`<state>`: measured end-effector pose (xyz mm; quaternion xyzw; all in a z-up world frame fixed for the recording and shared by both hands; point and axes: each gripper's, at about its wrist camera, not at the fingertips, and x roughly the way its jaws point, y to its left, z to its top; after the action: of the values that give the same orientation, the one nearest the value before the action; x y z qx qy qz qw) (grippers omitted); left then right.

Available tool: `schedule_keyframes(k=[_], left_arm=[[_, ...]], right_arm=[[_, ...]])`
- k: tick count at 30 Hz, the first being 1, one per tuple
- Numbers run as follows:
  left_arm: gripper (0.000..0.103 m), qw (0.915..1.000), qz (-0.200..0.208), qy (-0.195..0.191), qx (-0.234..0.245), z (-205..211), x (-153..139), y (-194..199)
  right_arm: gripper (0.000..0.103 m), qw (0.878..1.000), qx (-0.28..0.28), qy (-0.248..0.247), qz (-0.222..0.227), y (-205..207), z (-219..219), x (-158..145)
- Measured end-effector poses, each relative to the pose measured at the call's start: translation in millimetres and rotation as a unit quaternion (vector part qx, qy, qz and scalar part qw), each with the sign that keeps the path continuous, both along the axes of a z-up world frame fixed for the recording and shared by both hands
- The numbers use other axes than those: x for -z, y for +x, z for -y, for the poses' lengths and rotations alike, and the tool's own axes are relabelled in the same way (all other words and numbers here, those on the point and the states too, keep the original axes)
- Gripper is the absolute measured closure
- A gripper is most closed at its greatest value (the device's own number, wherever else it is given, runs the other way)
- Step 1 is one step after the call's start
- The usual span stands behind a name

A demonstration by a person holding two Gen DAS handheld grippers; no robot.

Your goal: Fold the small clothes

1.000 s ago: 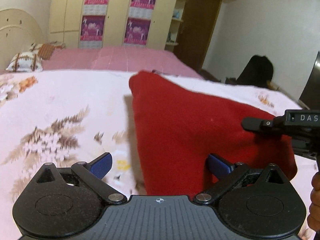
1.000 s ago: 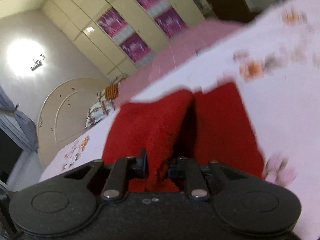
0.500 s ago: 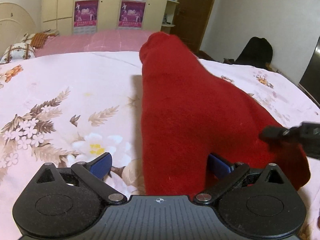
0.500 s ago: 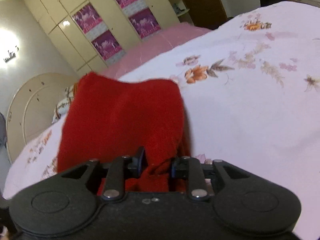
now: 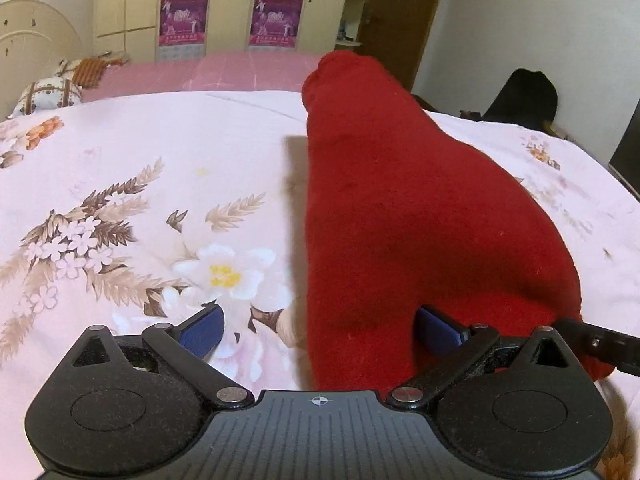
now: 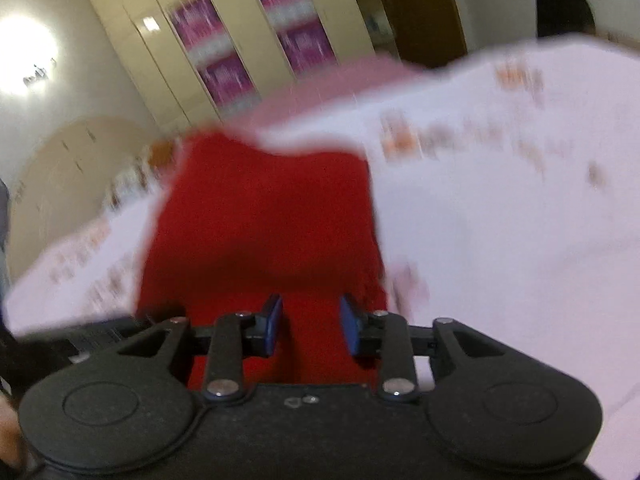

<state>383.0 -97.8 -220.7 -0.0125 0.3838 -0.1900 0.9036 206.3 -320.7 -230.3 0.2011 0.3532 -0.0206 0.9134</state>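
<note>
A red fleece garment lies on the floral bedspread, bunched up into a ridge toward the far side. My left gripper is open at its near edge, with the cloth between the wide blue pads and the right pad against it. My right gripper has its blue pads apart over the garment's near edge, and this view is blurred. A tip of the right gripper shows at the left wrist view's right edge.
The pink floral bedspread extends left and right of the garment. Pillows and a cream headboard stand far left. Wardrobes with purple posters line the back wall. A dark chair stands beyond the bed at right.
My right gripper was shut on the red garment and has opened, letting it go. The garment has come down toward the bed. The left gripper stayed open.
</note>
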Motion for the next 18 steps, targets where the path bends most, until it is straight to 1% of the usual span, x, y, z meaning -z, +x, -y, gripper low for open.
schedule_keyframes(k=[2,4,5,8,10,12,13,14,15,16,18], left_arm=[[0.002,1.0,0.002,0.005,0.003,2,-6,-2],[0.002,0.9999,0.011,-0.006,0.006,0,-16,-5],[0.002,0.9997,0.018,-0.016,0.007,-2,-23,-6],[0.002,0.9985,0.041,-0.036,0.007,-2,-43,-4],[0.002,0.9978,0.051,-0.041,0.011,4,-53,5],[0.002,0.9977,0.054,-0.04,0.012,11,-57,17],[0.003,0.9978,0.054,-0.036,0.011,16,-57,24],[0.009,0.9981,0.053,-0.031,0.011,20,-55,31],[0.019,0.9985,0.049,-0.023,0.01,25,-53,38],[0.019,0.9991,0.036,-0.02,0.011,29,-48,47],[0.019,0.9998,0.007,-0.02,-0.002,33,-34,65]], right_arm=[[0.077,1.0,-0.007,-0.016,-0.005,-1,-6,-5],[0.073,1.0,-0.016,-0.021,-0.006,1,-8,-14],[0.07,1.0,-0.016,-0.017,0.001,2,-7,-21],[0.069,0.999,-0.009,-0.008,0.029,9,-3,-36],[0.069,0.999,-0.008,-0.019,0.04,22,-3,-44],[0.07,0.998,-0.005,-0.033,0.045,36,-4,-49],[0.071,0.998,-0.004,-0.036,0.046,44,-4,-50],[0.071,0.998,-0.001,-0.042,0.046,52,-4,-51],[0.072,0.998,0.001,-0.05,0.044,61,-5,-51],[0.072,0.998,0.0,-0.058,0.039,69,-6,-50],[0.073,0.997,0.003,-0.068,0.031,82,-7,-46]])
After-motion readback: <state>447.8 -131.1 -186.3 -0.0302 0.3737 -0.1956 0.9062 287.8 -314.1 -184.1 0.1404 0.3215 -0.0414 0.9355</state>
